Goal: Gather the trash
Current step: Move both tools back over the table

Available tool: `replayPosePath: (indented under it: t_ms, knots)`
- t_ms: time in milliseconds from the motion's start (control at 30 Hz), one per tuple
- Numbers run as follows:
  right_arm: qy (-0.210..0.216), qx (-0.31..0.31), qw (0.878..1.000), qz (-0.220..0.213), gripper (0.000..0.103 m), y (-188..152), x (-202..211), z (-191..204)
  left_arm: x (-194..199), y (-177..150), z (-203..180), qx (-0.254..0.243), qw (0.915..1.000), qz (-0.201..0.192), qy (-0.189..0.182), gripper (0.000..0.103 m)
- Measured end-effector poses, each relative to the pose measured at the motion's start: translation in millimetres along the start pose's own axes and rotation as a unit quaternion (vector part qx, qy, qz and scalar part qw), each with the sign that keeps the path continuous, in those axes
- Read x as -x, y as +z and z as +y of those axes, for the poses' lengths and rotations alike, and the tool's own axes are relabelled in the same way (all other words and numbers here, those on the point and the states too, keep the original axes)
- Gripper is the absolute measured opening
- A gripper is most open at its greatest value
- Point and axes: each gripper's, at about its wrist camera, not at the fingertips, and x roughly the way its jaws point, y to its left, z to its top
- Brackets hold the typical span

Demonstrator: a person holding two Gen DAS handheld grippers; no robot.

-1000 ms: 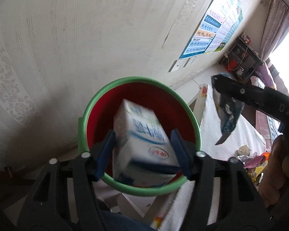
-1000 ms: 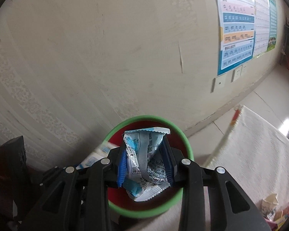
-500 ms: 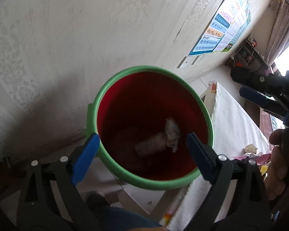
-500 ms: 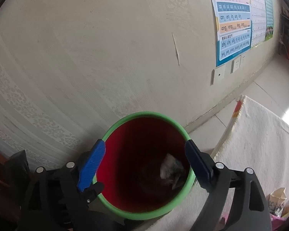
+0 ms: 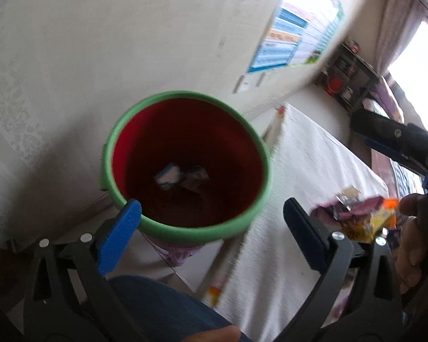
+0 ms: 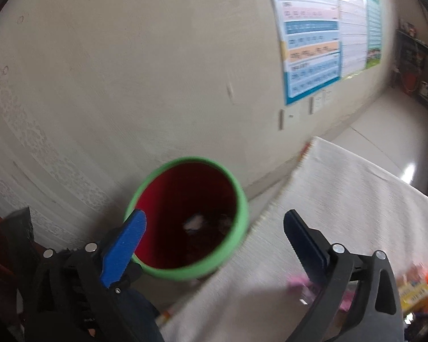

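Above red bin (trash inside): both hand-held grippers opening, empty; wrappers right on cloth.

Home room, wall posters, curtained window

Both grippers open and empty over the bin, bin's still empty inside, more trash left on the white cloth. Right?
Not empty: the left wrist view shows a carton and a wrapper at the bottom of the bin. The rest holds: left gripper and right gripper opening, empty; trash on the cloth.
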Motion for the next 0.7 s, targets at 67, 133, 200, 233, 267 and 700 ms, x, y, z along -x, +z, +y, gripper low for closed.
replayPosePath:
  t_ms: [67,133,200,233,267,700]
  knots:
    - [-0.015,-0.005,1.0,-0.004,0.095,-12.3,16.0,-12.7,2.7,-5.2,-14.4,-0.017,0.9998,0.002,-0.008,0.098]
    - [-0.031,-0.008,0.999,-0.009,0.096,-22.8,31.2,-24.5,4.9,-11.2,-29.0,-0.032,0.9994,0.004,-0.015,0.098]
    - [-0.046,-0.012,0.999,-0.013,0.096,-33.4,44.2,-35.9,5.5,-16.3,-44.9,-0.046,0.9987,0.008,-0.022,0.098]
    - [-0.055,-0.016,0.998,-0.014,0.096,-40.6,52.6,-43.2,5.2,-18.6,-50.2,-0.05,0.9984,0.009,-0.024,0.098]
    - [-0.062,-0.02,0.998,-0.014,0.096,-46.5,59.5,-50.3,4.7,-21.8,-59.8,-0.057,0.9979,0.013,-0.028,0.098]
    - [-0.16,-0.104,0.982,-0.002,0.096,-143.8,130.6,-155.4,-4.1,-61.6,-168.5,-0.166,0.9839,0.003,-0.067,0.098]
